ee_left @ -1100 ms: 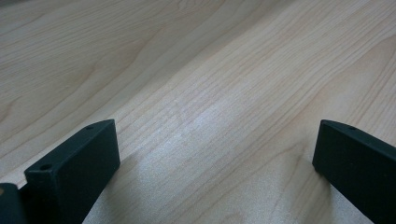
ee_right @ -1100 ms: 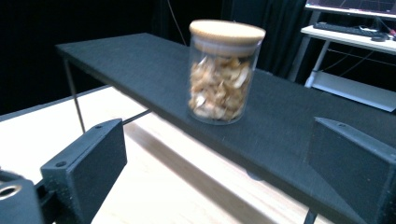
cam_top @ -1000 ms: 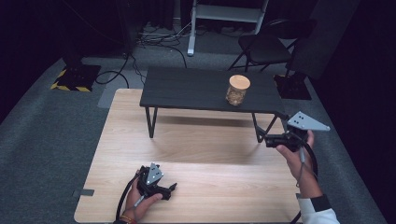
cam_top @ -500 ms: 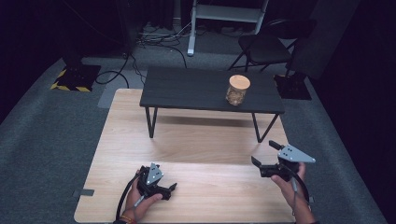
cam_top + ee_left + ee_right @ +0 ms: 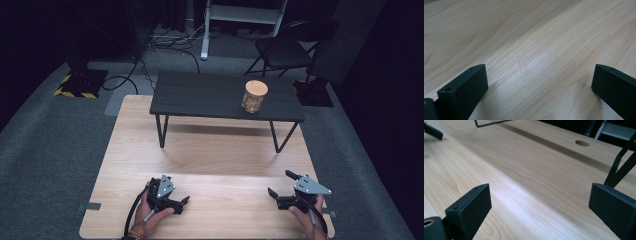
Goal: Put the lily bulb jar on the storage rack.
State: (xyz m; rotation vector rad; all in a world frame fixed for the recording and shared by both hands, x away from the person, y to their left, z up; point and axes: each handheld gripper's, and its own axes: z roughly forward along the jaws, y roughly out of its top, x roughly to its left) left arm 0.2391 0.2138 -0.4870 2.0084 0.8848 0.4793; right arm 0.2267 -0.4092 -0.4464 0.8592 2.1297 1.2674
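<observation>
1. high view: the left gripper (image 5: 181,201) rests at 7 o'clock on the pale wooden tabletop (image 5: 220,155) and the right gripper (image 5: 279,184) at 5 o'clock, both low and parked as if idle. the glass jar with a round wooden lid (image 5: 254,96) stands upright at 1 o'clock on the small black bench table (image 5: 200,95), well apart from both.
2. left gripper view: jaws spread wide and empty over bare wood grain.
3. right gripper view: jaws wide, nothing between them, aimed across the board toward a black metal leg (image 5: 621,162) at 2 o'clock.
</observation>
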